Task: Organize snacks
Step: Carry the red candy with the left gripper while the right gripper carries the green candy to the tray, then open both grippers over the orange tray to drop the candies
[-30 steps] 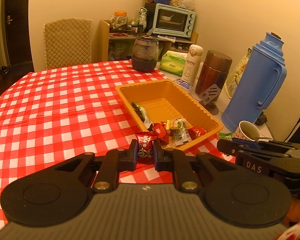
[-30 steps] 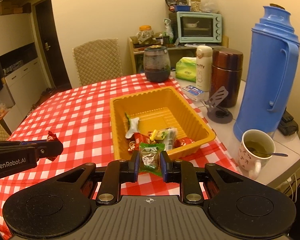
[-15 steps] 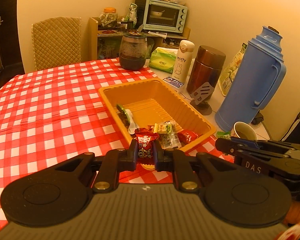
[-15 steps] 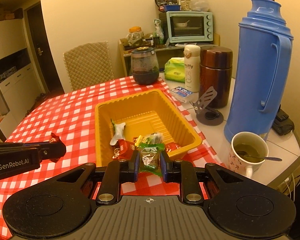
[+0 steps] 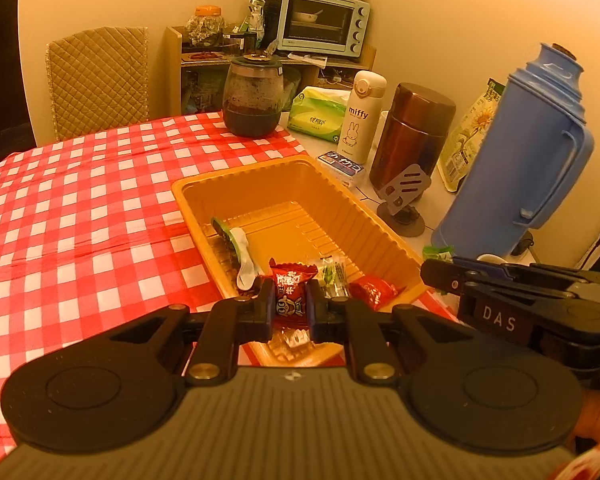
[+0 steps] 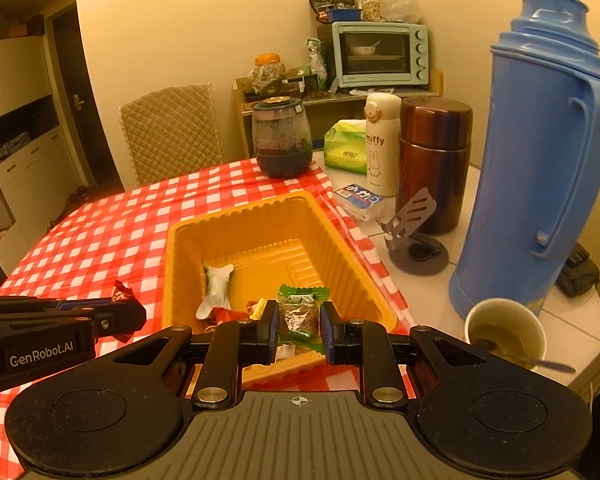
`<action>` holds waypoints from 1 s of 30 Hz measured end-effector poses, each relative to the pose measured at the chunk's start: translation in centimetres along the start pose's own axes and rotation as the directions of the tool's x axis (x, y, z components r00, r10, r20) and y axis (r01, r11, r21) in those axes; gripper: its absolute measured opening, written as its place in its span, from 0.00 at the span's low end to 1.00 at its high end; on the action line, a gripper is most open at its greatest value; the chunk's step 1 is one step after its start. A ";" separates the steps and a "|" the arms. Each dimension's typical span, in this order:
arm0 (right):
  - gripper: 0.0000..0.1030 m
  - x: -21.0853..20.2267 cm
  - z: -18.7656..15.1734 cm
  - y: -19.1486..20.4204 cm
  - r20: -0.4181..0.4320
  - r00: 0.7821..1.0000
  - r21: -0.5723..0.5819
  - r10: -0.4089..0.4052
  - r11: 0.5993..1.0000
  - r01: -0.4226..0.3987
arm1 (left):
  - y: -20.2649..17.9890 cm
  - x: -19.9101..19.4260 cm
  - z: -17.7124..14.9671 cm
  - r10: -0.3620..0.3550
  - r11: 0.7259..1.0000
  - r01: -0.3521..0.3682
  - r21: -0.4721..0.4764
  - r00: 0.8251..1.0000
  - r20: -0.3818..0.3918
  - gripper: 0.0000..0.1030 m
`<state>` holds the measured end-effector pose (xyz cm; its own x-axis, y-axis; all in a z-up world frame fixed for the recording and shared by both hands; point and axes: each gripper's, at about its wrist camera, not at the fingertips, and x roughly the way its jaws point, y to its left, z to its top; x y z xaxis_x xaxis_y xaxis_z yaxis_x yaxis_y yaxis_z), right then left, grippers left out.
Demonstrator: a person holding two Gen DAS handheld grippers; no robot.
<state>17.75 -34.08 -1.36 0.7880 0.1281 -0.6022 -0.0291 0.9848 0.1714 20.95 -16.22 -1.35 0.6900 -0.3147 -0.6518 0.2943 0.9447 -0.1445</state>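
Above the yellow tray [image 5: 384, 236], both grippers have advanced: left gripper [image 5: 289, 307] clamps the red candy [image 5: 290, 292], right gripper [image 6: 299, 322] clamps the green candy [image 6: 300, 312]; release is judged next.

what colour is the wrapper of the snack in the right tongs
Green, with a clear, silvery middle. The snack shows best in the right wrist view, gripped by the right tongs.

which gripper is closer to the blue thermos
Right. The right gripper holds its green candy over the tray's near end, beside the blue thermos; the left gripper sits farther left.
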 end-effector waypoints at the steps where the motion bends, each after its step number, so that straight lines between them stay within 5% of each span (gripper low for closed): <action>1: 0.21 0.4 0.2 -0.1 -0.001 1.000 -0.002 0.001 1.000 -0.001 | 0.1 0.4 0.2 0.000 1.000 0.000 -0.002 1.000 -0.001 0.13; 16: 0.21 4.8 1.2 -1.7 -0.038 0.999 0.019 -0.006 1.000 0.007 | 0.7 6.2 1.2 -0.029 0.999 0.028 -0.022 0.998 -0.056 0.14; 20: 0.21 5.3 1.3 -1.8 -0.042 0.999 0.023 -0.010 1.000 0.011 | 0.9 6.7 1.0 -0.035 0.999 0.034 -0.023 0.997 -0.062 0.30; 30: 0.21 5.5 1.2 -1.2 -0.047 0.999 0.023 0.020 1.000 -0.019 | 4.0 4.9 0.6 0.036 0.995 -0.040 -0.087 0.999 -0.040 0.34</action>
<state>22.88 -34.67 -3.95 0.7572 0.1534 -0.6349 -0.0298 0.9791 0.2011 25.92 -14.00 -4.72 0.6733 -0.2762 -0.6858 0.2081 0.9609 -0.1826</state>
